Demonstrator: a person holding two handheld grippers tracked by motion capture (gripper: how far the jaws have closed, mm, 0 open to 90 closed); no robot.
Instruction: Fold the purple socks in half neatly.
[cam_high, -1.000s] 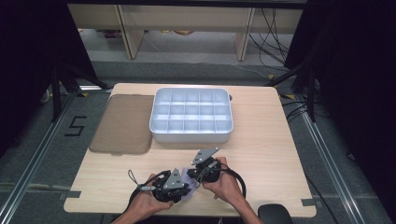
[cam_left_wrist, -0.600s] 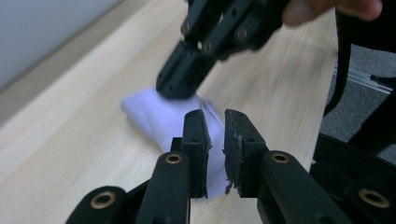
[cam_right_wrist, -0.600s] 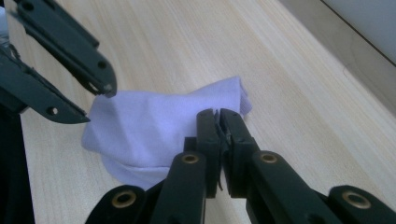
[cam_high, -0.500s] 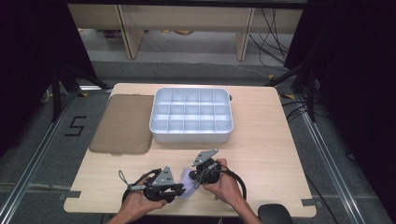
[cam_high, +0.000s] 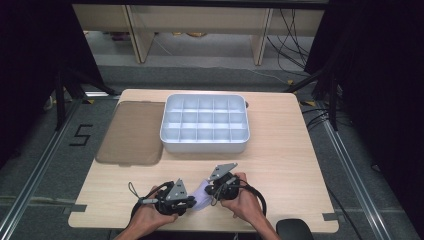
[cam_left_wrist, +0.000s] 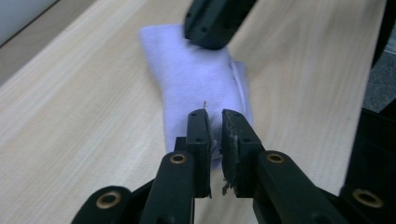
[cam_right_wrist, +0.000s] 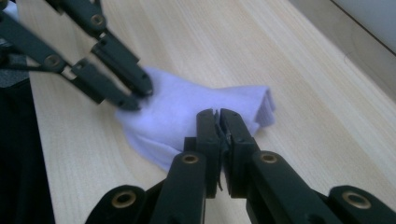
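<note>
A pale lilac cloth (cam_high: 201, 196) lies low in the high view, near the counter (cam_high: 280, 150) front edge, its long axis stretched between the two tools. Each end is clamped: one by the left tool (cam_left_wrist: 215, 122), the other by the right tool (cam_right_wrist: 219, 120), both equally near.

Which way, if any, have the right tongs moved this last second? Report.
No. The right tongs, shut on the lavender cloth, sit equally far from the white plastic compartment tray as before.

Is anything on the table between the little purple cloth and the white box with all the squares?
Nothing visible is. Between the cloth, pinched by both claws, and the white box there is just bare table. The brown lid lies off to the box's left.
</note>
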